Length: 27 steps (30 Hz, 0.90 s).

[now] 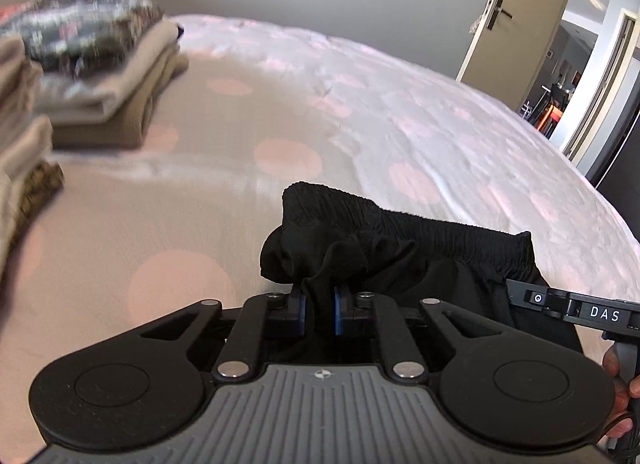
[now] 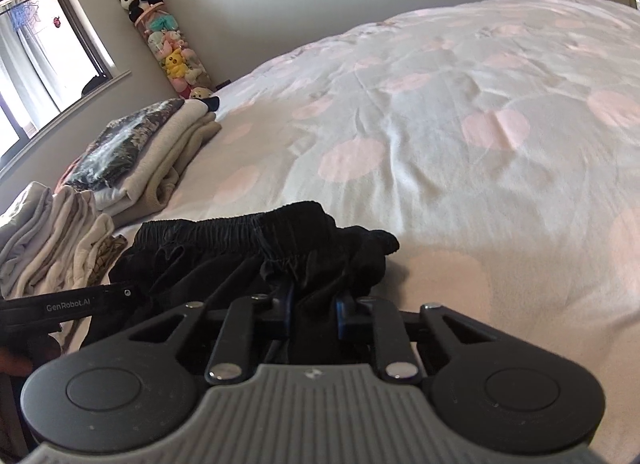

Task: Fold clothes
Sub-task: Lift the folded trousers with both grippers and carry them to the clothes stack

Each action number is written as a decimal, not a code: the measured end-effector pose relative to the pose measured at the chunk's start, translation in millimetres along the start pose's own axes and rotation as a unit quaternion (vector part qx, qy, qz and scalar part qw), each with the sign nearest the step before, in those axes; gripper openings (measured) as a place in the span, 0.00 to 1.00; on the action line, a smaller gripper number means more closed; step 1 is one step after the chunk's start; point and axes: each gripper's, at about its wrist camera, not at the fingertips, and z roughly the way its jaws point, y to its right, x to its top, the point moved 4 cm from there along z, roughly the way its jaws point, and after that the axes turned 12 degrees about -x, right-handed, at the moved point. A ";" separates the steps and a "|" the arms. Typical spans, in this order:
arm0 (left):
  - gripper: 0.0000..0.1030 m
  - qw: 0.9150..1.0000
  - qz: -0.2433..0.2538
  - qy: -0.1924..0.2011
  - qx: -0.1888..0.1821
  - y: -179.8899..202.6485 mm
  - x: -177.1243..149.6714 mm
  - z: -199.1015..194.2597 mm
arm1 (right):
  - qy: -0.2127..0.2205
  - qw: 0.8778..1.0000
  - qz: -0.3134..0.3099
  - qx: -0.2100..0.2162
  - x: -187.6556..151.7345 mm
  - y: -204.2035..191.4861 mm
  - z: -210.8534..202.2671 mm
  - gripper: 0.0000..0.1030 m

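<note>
both grippers were clamped on the same black garment. the left gripper (image 1: 319, 304) had its blue-padded fingers (image 1: 299, 310) drawn in narrow, with a bunch of black cloth pinched between them. the right gripper (image 2: 314, 310) was set the same way, its fingers (image 2: 289, 306) close together on another gathered fold.

the black shorts (image 1: 400, 248) lay bunched just ahead of the grippers, the ribbed elastic waistband (image 1: 440, 229) stretched between the two grips and raised a little above the rest of the cloth. in the right wrist view the shorts (image 2: 224, 256) ran off to the left, where the side of the left gripper (image 2: 72, 306) showed, printed with a brand name. in the left wrist view the right gripper (image 1: 576, 310) came in from the right edge, with part of the hand (image 1: 618, 392) around its handle.

the garment rested on a bed (image 1: 360, 123) covered by a pale sheet with large pink dots, near its close edge.

further to the left sat two stacks of folded clothes. the nearer stack (image 2: 52, 240) was beige and grey and lay just beside the shorts. the farther stack (image 2: 148, 151) had a dark patterned piece on top of beige ones.

beyond the bed, a tall clear tube of stuffed toys (image 2: 172, 47) stood in the corner with a panda on top, next to a window (image 2: 36, 51). an open door (image 1: 516, 19) showed on the other side of the room.
</note>
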 end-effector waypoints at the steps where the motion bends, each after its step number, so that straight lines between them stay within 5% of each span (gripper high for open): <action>1: 0.09 1.000 0.003 0.007 0.002 2.4 2.9 -7.1 | 0.005 1.000 -0.003 0.002 2.4 -3.7 -5.1 0.19; 11: 0.08 0.994 0.043 0.088 0.056 -2.1 57.8 -126.3 | 0.060 0.994 -0.054 0.076 53.4 -95.7 -62.2 0.17; 19: 0.08 0.981 0.053 0.133 0.132 -43.6 134.4 -263.4 | 0.095 0.974 -0.109 0.172 115.8 -240.6 -98.2 0.17; 27: 0.08 0.969 0.039 0.119 0.212 -106.1 188.3 -345.2 | 0.078 0.957 -0.145 0.238 150.9 -384.4 -96.6 0.17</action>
